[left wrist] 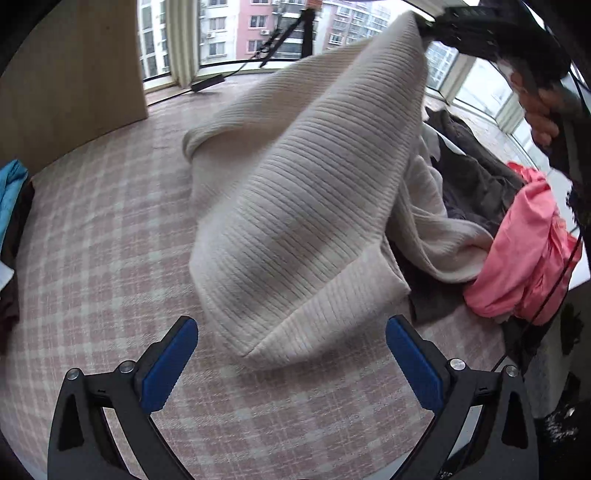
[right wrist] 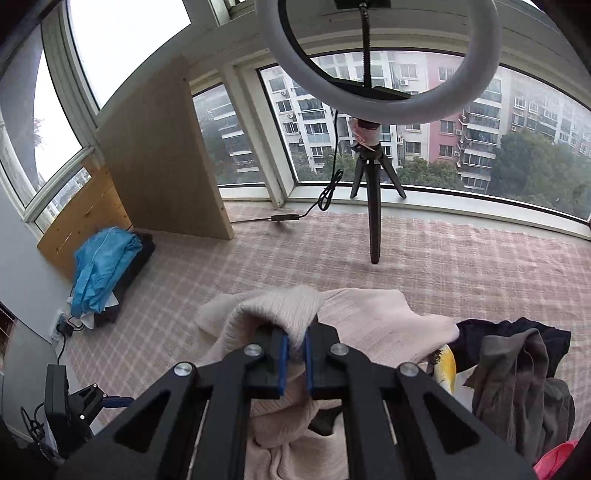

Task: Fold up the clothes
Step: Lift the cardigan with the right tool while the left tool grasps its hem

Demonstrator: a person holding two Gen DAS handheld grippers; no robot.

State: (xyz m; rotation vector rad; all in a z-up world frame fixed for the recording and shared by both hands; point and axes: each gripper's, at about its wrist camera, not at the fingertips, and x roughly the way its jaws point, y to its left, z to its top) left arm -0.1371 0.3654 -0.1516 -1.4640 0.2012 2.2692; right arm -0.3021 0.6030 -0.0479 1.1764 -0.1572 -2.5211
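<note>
A cream ribbed knit sweater (left wrist: 306, 206) hangs lifted over the pink checked bed cover (left wrist: 110, 229). My right gripper (right wrist: 295, 349) is shut on a bunched fold of the sweater (right wrist: 280, 306) and holds it up; in the left wrist view it shows at the top right (left wrist: 424, 26), pinching the sweater's top edge. My left gripper (left wrist: 291, 332) is open and empty, low over the cover, with the sweater's lower hem corner hanging just ahead of and between its blue pads (left wrist: 173, 362).
A pile of clothes lies to the right: a pink garment (left wrist: 524, 251) and dark grey ones (left wrist: 476, 177). Folded blue clothes (right wrist: 103, 266) lie at the left by a wooden panel (right wrist: 159, 162). A ring light on a tripod (right wrist: 373, 206) stands by the window.
</note>
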